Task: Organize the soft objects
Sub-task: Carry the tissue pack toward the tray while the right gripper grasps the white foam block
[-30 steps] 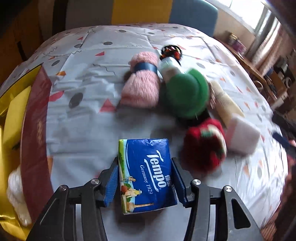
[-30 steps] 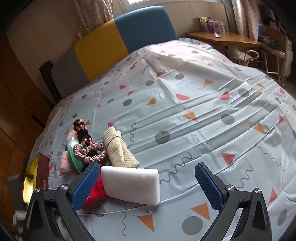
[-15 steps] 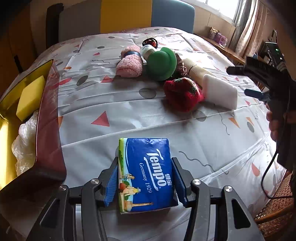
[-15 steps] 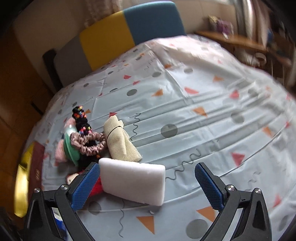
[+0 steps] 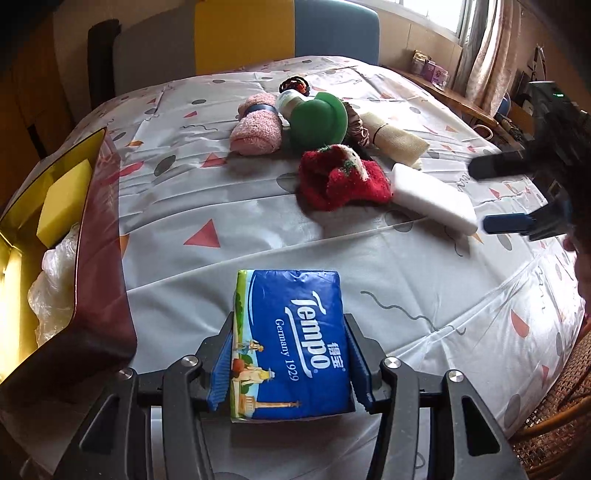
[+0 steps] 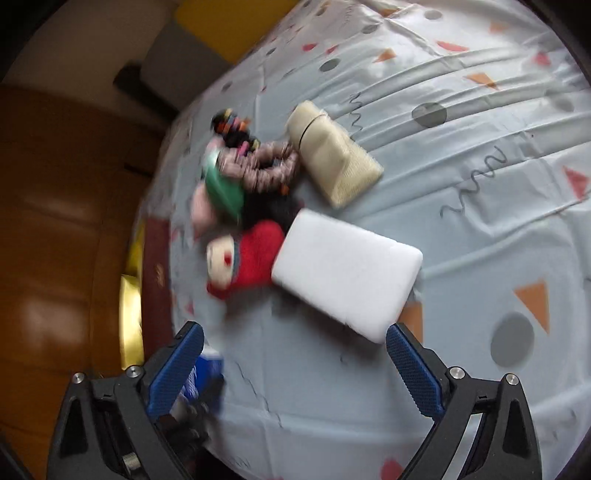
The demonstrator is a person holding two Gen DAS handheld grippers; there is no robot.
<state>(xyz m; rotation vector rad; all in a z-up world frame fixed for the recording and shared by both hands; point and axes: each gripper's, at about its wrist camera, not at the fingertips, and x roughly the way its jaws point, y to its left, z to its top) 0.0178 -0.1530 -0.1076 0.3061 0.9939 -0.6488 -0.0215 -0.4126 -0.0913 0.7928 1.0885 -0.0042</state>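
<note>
My left gripper [image 5: 290,350] is shut on a blue Tempo tissue pack [image 5: 288,325], held just above the patterned tablecloth [image 5: 369,258] beside the box. My right gripper [image 6: 295,332] is open and points down at a white sponge block [image 6: 347,273], which lies just ahead of its fingertips, untouched. In the left wrist view the right gripper [image 5: 498,195] sits at the near end of that sponge [image 5: 432,197]. Behind it lie a red knitted sock [image 5: 340,177], a pink towel roll [image 5: 256,127], a green-capped item [image 5: 319,120], a scrunchie [image 6: 266,166] and a beige cloth roll [image 6: 332,162].
A maroon and gold box [image 5: 99,240] stands open at the table's left edge, holding a yellow sponge [image 5: 64,201] and a crumpled plastic bag [image 5: 51,280]. A chair back [image 5: 243,33] stands beyond the table. A wicker seat [image 5: 554,424] is at the lower right.
My left gripper carried the tissue pack back from the pile toward the box. My right gripper tilted downward and drew closer to the white sponge.
</note>
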